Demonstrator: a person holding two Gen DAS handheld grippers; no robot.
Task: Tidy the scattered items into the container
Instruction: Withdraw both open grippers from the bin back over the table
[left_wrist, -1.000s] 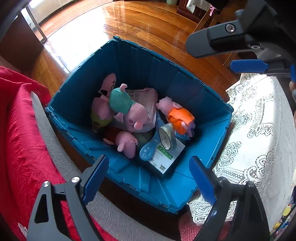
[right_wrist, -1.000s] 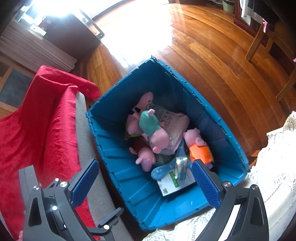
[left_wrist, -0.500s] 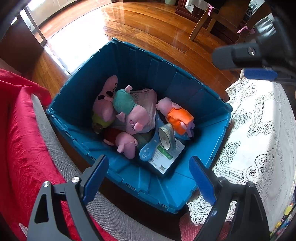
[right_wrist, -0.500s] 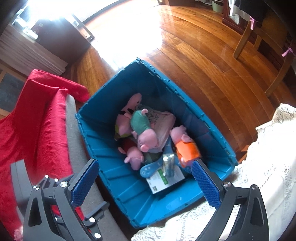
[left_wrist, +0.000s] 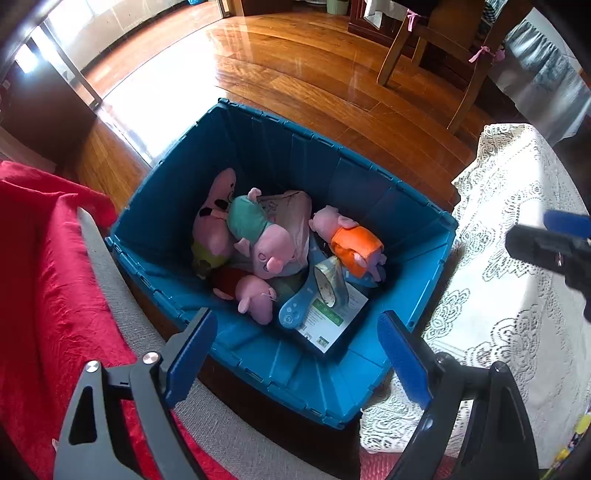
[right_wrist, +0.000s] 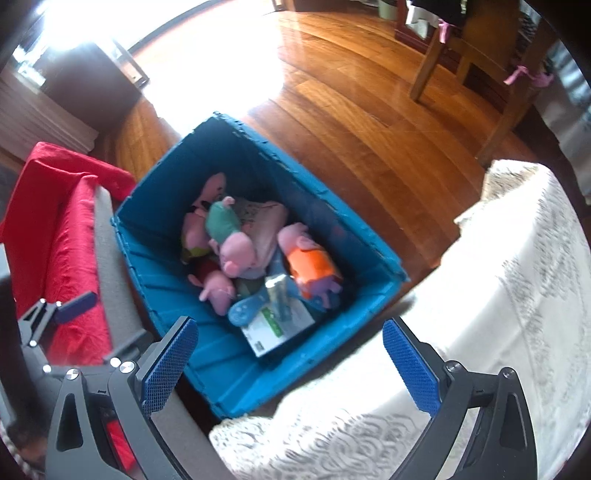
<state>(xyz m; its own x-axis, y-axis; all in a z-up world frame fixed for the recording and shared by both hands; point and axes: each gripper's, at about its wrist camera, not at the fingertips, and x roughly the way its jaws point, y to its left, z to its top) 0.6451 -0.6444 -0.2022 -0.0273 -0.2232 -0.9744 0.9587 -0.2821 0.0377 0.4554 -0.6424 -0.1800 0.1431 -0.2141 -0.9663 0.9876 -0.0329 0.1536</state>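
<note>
The right gripper (right_wrist: 288, 358) has drawn back from the blue bin (left_wrist: 424, 266), fingers spread like the left gripper's (left_wrist: 295, 354) (both empty); the plush pigs (left_wrist: 269, 247) look soft and light, best pinched mid-body.

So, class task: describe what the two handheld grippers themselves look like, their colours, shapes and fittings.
Both match. The left gripper has two dark grey, angular fingers with triangular cut-outs and round silver screws; each finger ends in a flat blue pad. The right gripper is the same build, and its blue pads show a fine cross-hatched texture. No cables, markings or sleeves are visible.
</note>
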